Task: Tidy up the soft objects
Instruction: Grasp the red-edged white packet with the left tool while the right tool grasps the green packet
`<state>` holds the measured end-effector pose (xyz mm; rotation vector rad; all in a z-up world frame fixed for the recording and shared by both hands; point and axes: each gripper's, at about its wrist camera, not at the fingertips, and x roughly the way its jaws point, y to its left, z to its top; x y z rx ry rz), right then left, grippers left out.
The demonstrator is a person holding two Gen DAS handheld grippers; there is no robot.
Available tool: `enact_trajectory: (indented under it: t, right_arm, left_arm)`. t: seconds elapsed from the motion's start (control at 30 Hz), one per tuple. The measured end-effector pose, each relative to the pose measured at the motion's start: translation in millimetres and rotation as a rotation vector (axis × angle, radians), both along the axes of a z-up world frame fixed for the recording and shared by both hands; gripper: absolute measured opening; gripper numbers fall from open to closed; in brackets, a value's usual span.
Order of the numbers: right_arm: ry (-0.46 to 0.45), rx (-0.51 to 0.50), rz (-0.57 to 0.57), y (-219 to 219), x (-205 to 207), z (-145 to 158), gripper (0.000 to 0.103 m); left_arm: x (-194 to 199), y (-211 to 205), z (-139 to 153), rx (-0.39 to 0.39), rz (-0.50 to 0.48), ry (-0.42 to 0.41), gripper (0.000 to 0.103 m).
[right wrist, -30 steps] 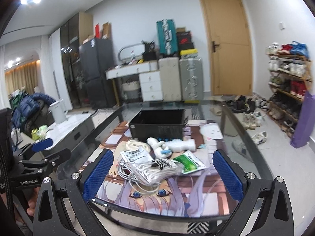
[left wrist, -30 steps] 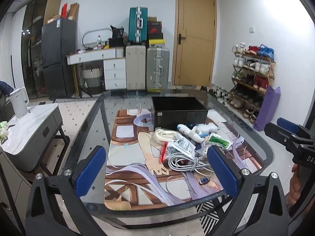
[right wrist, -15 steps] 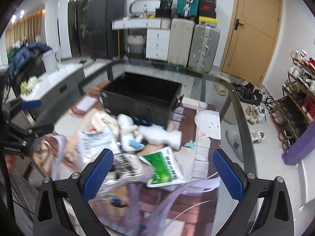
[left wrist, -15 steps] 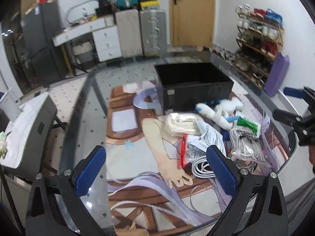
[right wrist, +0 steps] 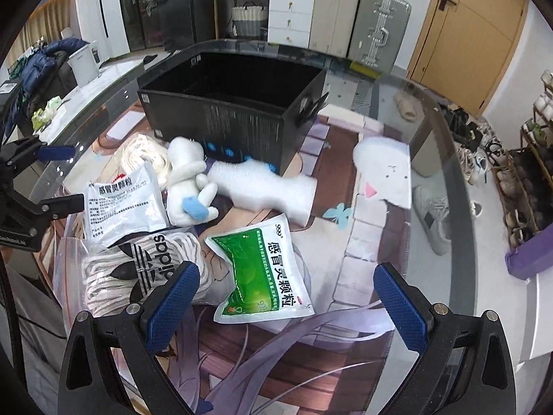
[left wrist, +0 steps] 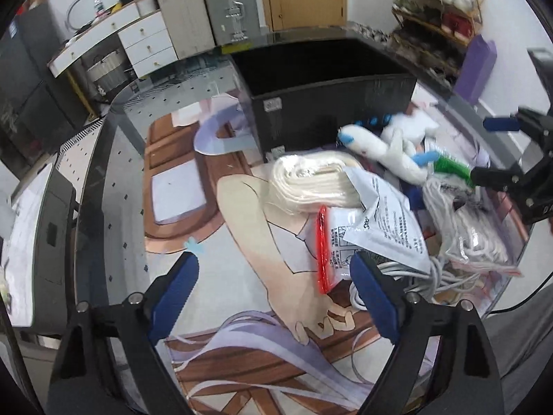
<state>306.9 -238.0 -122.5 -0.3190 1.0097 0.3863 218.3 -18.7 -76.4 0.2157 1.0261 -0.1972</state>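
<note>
1. Count: one black bin (right wrist: 238, 103), open at the top; one white plush (right wrist: 188, 186); one white foam block (right wrist: 266, 190); one green sachet (right wrist: 262, 273); one silver-white sachet (right wrist: 121, 204); one zip bag of white cord with a black logo (right wrist: 138, 273); one bundle of cream cord (left wrist: 311, 183) in clear wrap; one red-zip bag (left wrist: 331, 242); one grey cable coil (left wrist: 414, 276).
2. All items lie on a glass table (right wrist: 446, 180) over a printed mat, in front of the bin's near wall. Plush and foam sit nearest the bin; the cream bundle is at its left front corner; both sachets and the logo bag are further from the bin.
3. Left gripper (left wrist: 276, 297): jaws apart, just been closing a little, nothing between the pads. It points steeply down at bare mat, on the side of the cream bundle away from the bin; its right pad overlaps the red-zip bag's edge in view, contact cannot be told.
4. Right gripper (right wrist: 283, 304): jaws wide apart, tilted steeply down, hovering over the green sachet, which shows between the fingers, unclamped. The logo bag lies by its left pad.
5. Each gripper shows at the edge of the other's view, apart.
</note>
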Motion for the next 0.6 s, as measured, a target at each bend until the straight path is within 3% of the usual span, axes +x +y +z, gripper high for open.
enact_trajectory:
  t: [0.33, 0.6]
  right_arm:
    - [0.102, 0.04, 0.008, 0.2, 16.1, -13.2, 0.102]
    - [0.122, 0.044, -0.011, -4.6, 22.6, -17.3, 0.098]
  left_arm:
    - [19.5, -15.7, -8.9, -0.077, -0.033, 0.054, 0.088]
    - [27.0, -40.1, -11.6, -0.101, -0.085, 0.069, 0.091]
